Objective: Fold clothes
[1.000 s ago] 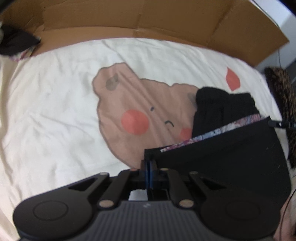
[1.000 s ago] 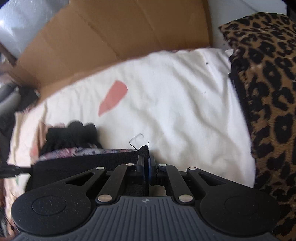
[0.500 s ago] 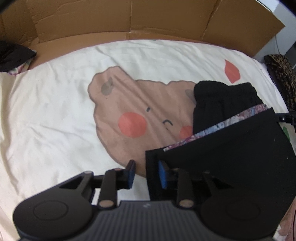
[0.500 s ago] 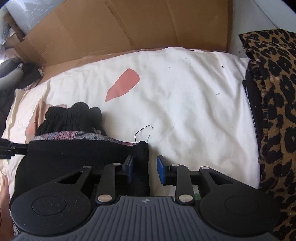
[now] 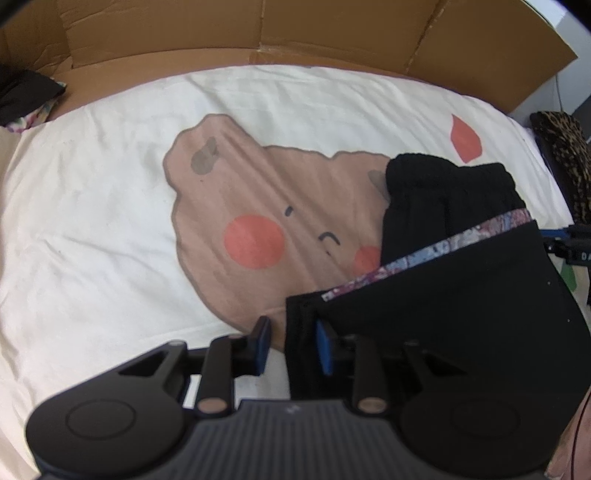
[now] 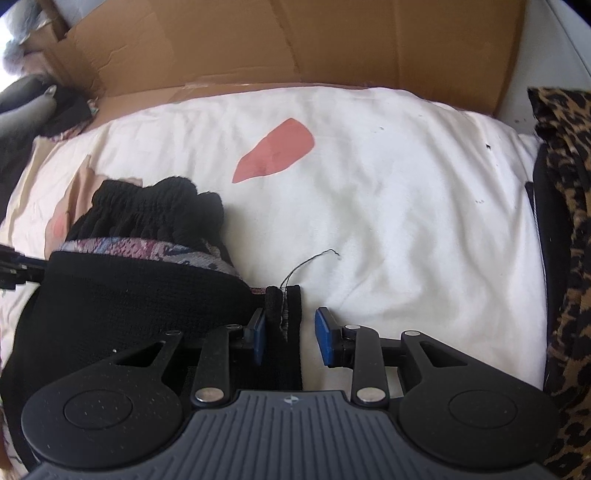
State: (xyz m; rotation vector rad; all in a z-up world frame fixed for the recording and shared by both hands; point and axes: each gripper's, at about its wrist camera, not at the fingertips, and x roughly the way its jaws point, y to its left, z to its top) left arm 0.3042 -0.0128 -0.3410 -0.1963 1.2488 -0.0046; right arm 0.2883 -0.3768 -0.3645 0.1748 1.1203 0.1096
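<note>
A black knit garment [image 5: 461, 314] lies folded on the bed, a floral lining strip [image 5: 424, 258] showing along the fold and a gathered waistband [image 5: 443, 192] behind it. My left gripper [image 5: 293, 343] straddles its near left corner; the jaws are closing, but the blue pads stand apart from the cloth. In the right wrist view the same garment [image 6: 129, 302] lies at the left. My right gripper [image 6: 291, 338] is open around its near right corner [image 6: 282, 314], which has a loose thread, with a wide gap on the right side.
The bed sheet [image 5: 92, 221] is cream with a brown bear print and red patches. Brown cardboard [image 5: 332, 33] walls the far side. Leopard-print fabric [image 6: 569, 221] lies along the right edge. Dark clothes [image 5: 22, 92] sit at the far left corner.
Both grippers were shut on the garment's near corners a second ago; both have let go and now stand open around them. The right wrist view has rolled and shifted a little.
</note>
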